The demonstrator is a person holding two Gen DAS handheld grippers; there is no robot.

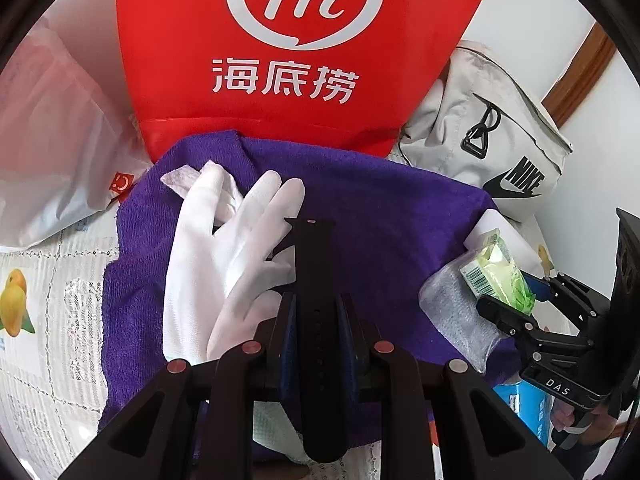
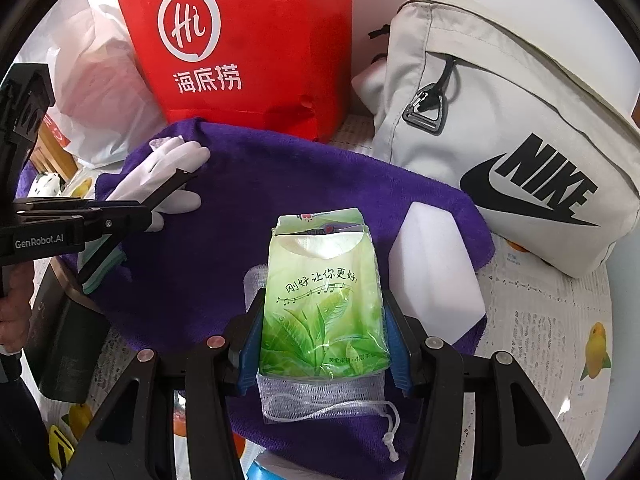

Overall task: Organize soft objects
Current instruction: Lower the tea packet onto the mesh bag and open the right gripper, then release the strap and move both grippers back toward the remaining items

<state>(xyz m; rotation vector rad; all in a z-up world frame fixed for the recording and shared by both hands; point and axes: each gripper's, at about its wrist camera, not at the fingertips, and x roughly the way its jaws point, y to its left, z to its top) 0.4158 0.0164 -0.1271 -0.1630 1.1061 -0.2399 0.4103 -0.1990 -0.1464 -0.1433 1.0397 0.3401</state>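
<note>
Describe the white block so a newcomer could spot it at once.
Find the purple terry towel spread before the red paper bag. At its right edge, below the grey Nike bag, lies the white block: plain, smooth, unprinted, unlike the green tissue pack beside it.

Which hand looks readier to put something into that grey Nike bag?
Probably the right gripper: it grips the green tissue pack, and the Nike bag sits on its side. The left gripper holds a black strap farther away.

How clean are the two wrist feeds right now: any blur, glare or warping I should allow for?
Left wrist view: sharp, evenly lit, fisheye bends the red bag, black corners; black strap fills the left gripper. Right wrist view: sharp, slight sheen on the tissue pack in the right gripper.
</note>
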